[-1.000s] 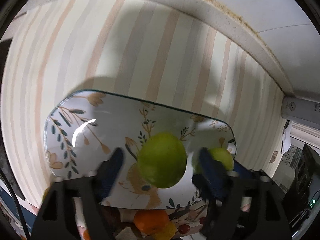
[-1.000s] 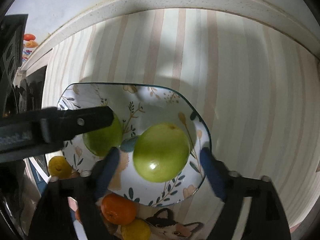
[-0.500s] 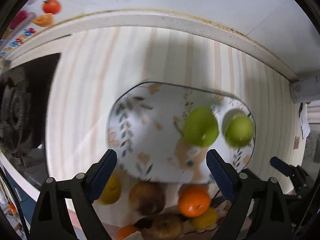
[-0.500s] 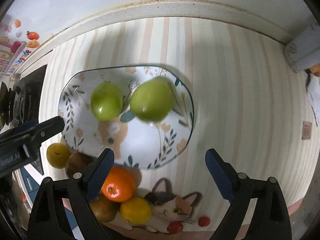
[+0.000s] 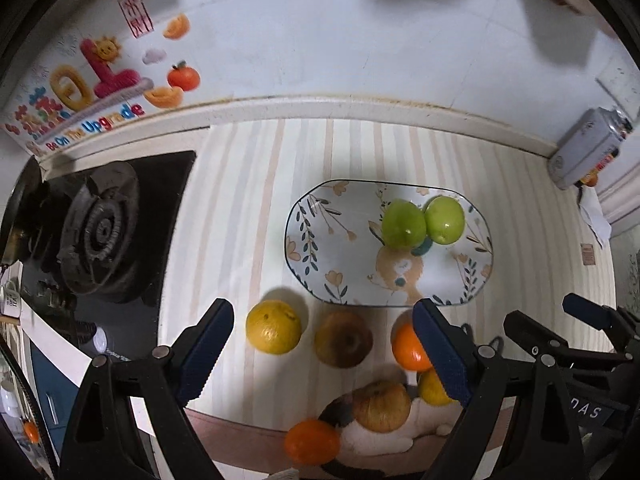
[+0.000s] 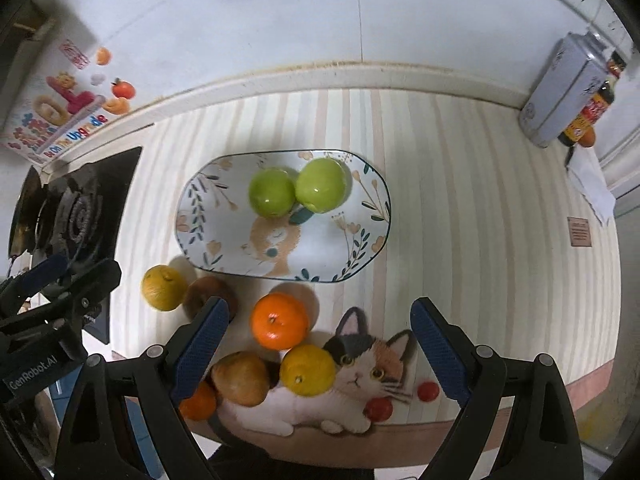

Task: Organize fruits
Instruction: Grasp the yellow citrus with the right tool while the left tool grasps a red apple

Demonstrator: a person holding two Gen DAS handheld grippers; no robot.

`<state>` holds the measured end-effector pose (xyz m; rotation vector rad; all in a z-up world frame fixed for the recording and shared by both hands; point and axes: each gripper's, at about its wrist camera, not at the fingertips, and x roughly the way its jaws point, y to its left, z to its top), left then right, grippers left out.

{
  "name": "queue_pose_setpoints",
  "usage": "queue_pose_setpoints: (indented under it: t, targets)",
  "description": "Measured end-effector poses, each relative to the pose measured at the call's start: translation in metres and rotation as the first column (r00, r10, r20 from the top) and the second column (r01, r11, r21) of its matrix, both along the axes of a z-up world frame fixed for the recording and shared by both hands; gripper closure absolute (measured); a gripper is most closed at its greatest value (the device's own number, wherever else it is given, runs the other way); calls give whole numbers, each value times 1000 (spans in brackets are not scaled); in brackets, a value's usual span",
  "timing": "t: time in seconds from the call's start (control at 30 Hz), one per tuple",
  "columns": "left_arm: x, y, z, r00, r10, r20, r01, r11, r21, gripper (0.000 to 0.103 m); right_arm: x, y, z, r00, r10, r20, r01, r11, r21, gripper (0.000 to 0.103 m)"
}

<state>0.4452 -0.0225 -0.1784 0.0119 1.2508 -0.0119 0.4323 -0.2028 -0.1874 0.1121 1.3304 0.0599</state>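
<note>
Two green apples point(image 5: 403, 223) point(image 5: 445, 220) lie touching on the floral oval plate point(image 5: 320, 256); they also show in the right wrist view point(image 6: 273, 193) point(image 6: 321, 185) on the plate point(image 6: 208, 224). In front of the plate lie a yellow citrus point(image 5: 273, 332), a brown pear point(image 5: 343, 339), an orange point(image 6: 279, 321), a second yellow citrus point(image 6: 307, 369), another brown pear point(image 6: 240, 378) and another orange point(image 5: 312, 441). My left gripper point(image 5: 325, 350) is open and empty above the loose fruit. My right gripper point(image 6: 320, 350) is open and empty too.
A gas stove burner point(image 5: 100, 236) sits to the left. A metal tin point(image 6: 560, 96) and a bottle point(image 6: 592, 112) stand at the back right by the wall. A cat-print mat point(image 6: 360, 376) covers the counter's front edge.
Both grippers opened, left the green apples on the plate and pulled back and up. The loose fruit in front of the plate has come into view.
</note>
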Motion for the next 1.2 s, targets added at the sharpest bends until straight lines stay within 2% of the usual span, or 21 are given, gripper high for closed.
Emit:
queue_pose_setpoints:
  t: [0.3, 0.43, 0.53, 0.63, 0.77, 0.9, 0.97, 1.17, 1.2]
  targets:
    - [-38, 8, 35, 997, -23, 67, 24, 999, -22, 12, -47, 7, 43, 997, -3, 83, 1, 1000, 30, 8]
    - [-51, 13, 39, 998, -20, 65, 23, 998, -53, 12, -65, 7, 46, 997, -12, 81, 8, 998, 57, 8]
    - [-58, 17, 35, 999, -17, 48, 20, 998, -62, 11, -74, 3, 37, 998, -25, 52, 21, 996, 82, 8]
    - [-62, 20, 18, 1000, -17, -7, 17, 998, -60, 11, -79, -2, 13, 999, -40, -8, 41, 994, 104, 8]
    - [-66, 22, -20, 993, -17, -114, 10, 998, -61, 9, -80, -12, -29, 994, -56, -98, 71, 986, 154, 8]
    - [-69, 17, -64, 969, -6, -247, -19, 995, -100, 9, -73, -24, -76, 978, -101, -184, 149, 953, 265, 9]
    - [-69, 15, -84, 954, 11, -298, -43, 994, -101, 9, -67, -29, -101, 965, -130, -227, 194, 938, 288, 9]
    - [-71, 11, -114, 927, 54, -372, -104, 988, -116, 9, -54, -32, -155, 932, -161, -325, 274, 899, 342, 15]
    - [-70, 10, -117, 924, 57, -379, -111, 986, -122, 9, -52, -29, -166, 928, -153, -339, 275, 896, 349, 21]
